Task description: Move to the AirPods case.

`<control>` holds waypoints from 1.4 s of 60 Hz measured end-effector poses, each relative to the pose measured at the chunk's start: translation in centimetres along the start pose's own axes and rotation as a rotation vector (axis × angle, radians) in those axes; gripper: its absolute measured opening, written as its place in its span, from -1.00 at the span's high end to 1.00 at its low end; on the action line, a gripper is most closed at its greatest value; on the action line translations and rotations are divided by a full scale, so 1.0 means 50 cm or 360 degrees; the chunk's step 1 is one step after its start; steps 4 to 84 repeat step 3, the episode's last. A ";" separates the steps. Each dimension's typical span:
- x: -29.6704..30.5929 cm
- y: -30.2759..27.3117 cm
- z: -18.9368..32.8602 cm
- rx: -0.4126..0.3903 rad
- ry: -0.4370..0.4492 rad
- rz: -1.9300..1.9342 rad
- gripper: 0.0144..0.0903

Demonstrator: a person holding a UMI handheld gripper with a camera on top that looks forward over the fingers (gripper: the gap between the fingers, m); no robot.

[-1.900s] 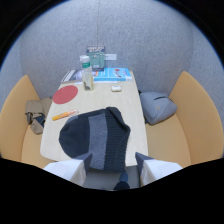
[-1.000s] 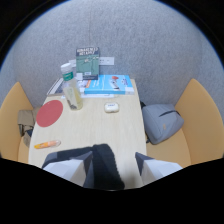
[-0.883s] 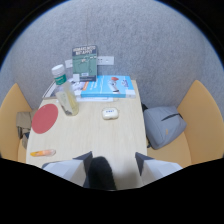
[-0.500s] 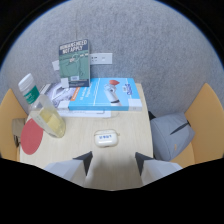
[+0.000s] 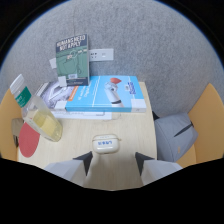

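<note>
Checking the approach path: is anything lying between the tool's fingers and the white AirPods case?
Nothing: in the gripper view only bare wooden table separates the open tool from the small white AirPods case just ahead.

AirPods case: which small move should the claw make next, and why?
Probably a short advance straight forward. The AirPods case lies on the table just ahead of the open claw, roughly centred on the gap between its fingers, with nothing between.

AirPods case point(image 5: 106, 143) on table point(image 5: 75, 150) | just ahead of jaws | book point(image 5: 106, 94) behind
</note>
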 end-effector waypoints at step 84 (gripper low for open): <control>-0.003 0.003 -0.002 -0.0009 -0.0012 0.0012 -0.91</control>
